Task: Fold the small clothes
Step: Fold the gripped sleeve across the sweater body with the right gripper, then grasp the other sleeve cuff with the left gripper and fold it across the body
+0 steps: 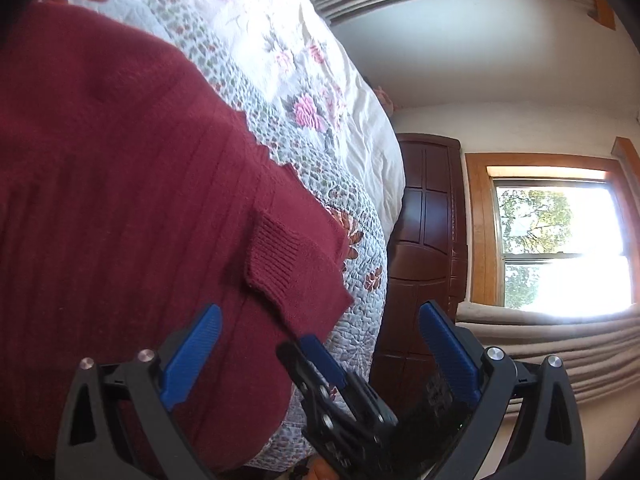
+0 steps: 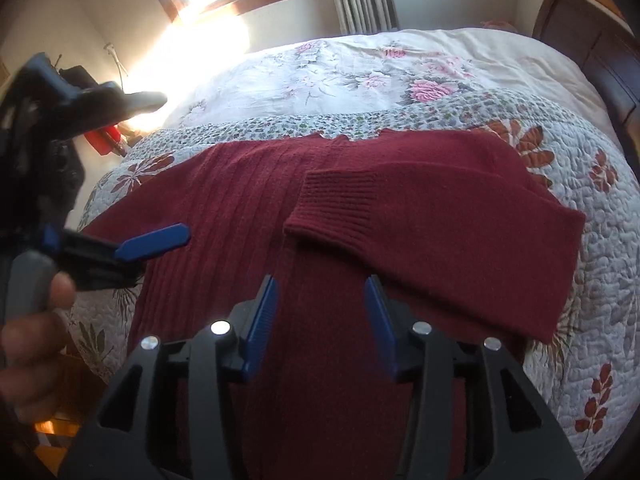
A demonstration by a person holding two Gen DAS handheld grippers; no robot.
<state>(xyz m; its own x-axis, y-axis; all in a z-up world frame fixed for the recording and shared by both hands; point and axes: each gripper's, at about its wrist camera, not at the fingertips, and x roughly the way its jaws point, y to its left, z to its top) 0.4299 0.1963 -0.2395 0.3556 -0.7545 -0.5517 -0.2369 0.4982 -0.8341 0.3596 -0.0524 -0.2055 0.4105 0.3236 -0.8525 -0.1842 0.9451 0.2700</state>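
Observation:
A maroon knit sweater [image 2: 248,216] lies flat on the bed, and one sleeve [image 2: 460,240] is folded across its body, ending in a ribbed cuff [image 2: 336,204]. My right gripper [image 2: 322,312] hovers open just above the sweater's body, short of the cuff, holding nothing. In the left wrist view the sweater [image 1: 120,200] fills the left side, with the cuff [image 1: 276,256] near its edge. My left gripper [image 1: 324,336] is wide open at the sweater's side edge and holds nothing. The right gripper's finger [image 1: 320,356] shows between its jaws.
A floral quilt [image 2: 600,272] and a white flowered sheet [image 2: 340,68] cover the bed. A dark wooden headboard [image 1: 424,220] stands at its end, with a window [image 1: 560,240] and curtains beyond. A hand [image 2: 36,320] holds the left gripper. A red object [image 2: 104,140] sits beside the bed.

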